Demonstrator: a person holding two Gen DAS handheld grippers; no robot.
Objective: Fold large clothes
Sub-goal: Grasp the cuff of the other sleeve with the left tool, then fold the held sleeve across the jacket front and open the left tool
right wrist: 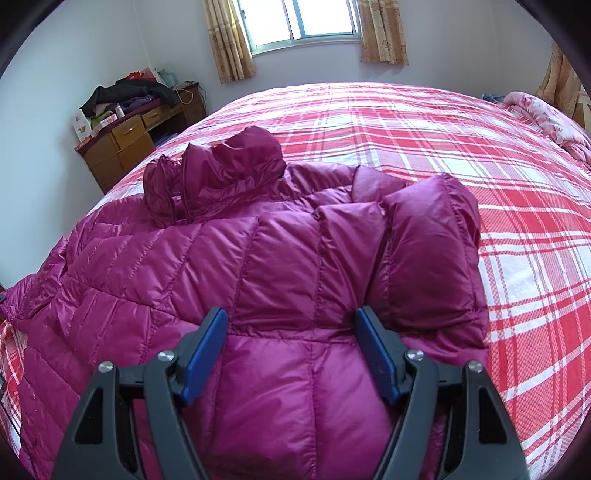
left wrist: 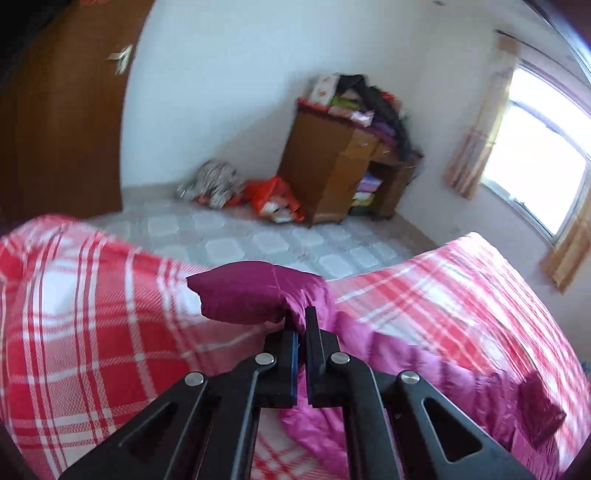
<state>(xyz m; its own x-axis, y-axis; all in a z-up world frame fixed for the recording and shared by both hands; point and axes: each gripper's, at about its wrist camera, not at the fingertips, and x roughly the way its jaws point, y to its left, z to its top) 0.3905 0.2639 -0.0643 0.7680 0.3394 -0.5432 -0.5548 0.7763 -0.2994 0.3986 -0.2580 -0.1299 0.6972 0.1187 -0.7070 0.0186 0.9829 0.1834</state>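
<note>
- Jacket (right wrist: 280, 266), a magenta quilted one, is lying spread across the near part of the bed (right wrist: 461, 147), on its red-and-white plaid cover.
- Its hood (right wrist: 236, 162) is bunching up at the far left end, toward the window (right wrist: 317, 18).
- One sleeve (right wrist: 432, 254) is lying folded over the body along the right edge.
- Right tool (right wrist: 291, 354) is hovering low over the jacket's near panel with its blue pads (right wrist: 207, 354) standing wide apart; whether the tips are touching the fabric I cannot tell.
- Left tool (left wrist: 301, 325) is pinching a cuff (left wrist: 251, 299) of the jacket, its jaws drawn together on the fabric, and the cuff is sticking out to the left, raised above the bed.
- Rest of the jacket is trailing down to the lower right in the left wrist view, blurred.
- Beyond the bed, a wooden desk (left wrist: 332, 166) piled with clothes is standing against the wall, with bags (left wrist: 273, 199) on the tiled floor beside it.
</note>
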